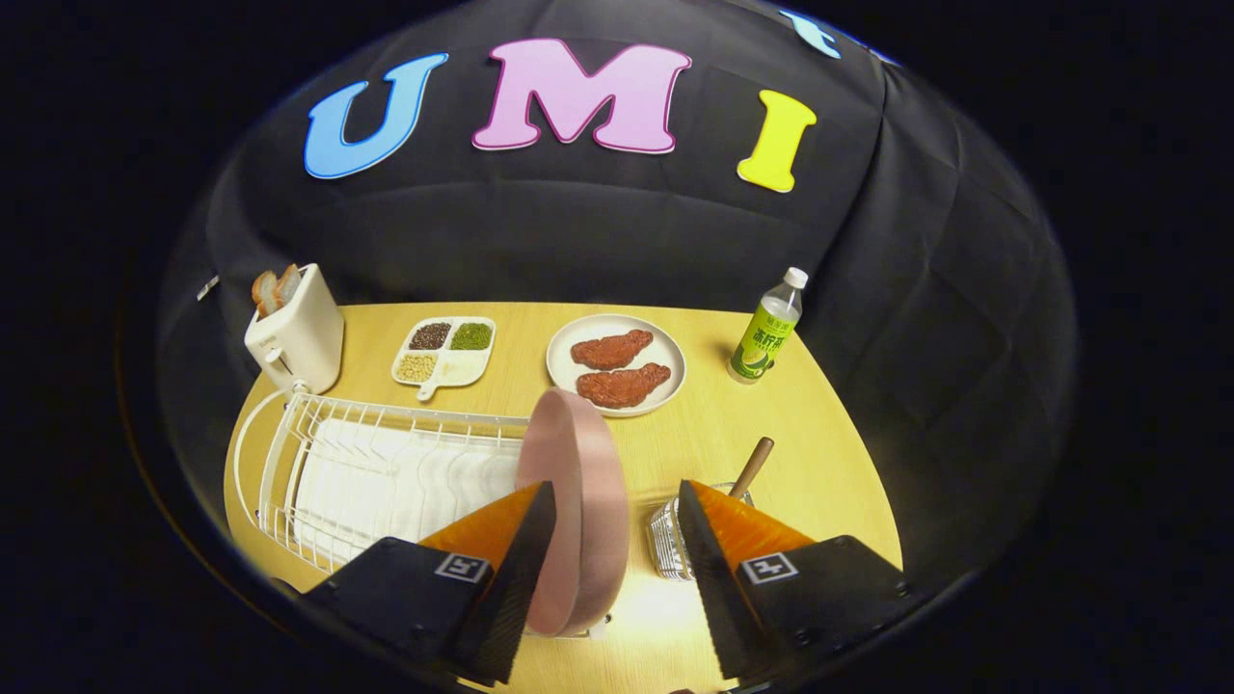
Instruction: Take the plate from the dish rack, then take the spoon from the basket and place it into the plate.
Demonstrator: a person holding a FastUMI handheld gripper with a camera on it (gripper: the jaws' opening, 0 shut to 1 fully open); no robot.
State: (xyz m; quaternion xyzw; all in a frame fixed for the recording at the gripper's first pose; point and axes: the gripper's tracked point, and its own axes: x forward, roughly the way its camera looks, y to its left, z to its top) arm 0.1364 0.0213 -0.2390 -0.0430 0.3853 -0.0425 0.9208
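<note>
My gripper (617, 540) is wide open around the upright plate (576, 501), touching only its left side; closing off-centre may tip it against the dish rack (386, 463).

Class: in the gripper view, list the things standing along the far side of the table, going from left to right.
Toaster with bread → divided tray of beans and grains → white plate with two meat pieces → green-labelled bottle.

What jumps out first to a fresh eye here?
The pink plate standing on edge between the open tool's fingers, at the white dish rack's end. Beyond it, a white plate with two red meat pieces. A wooden spoon handle rises from the wire basket beside the right finger.
</note>
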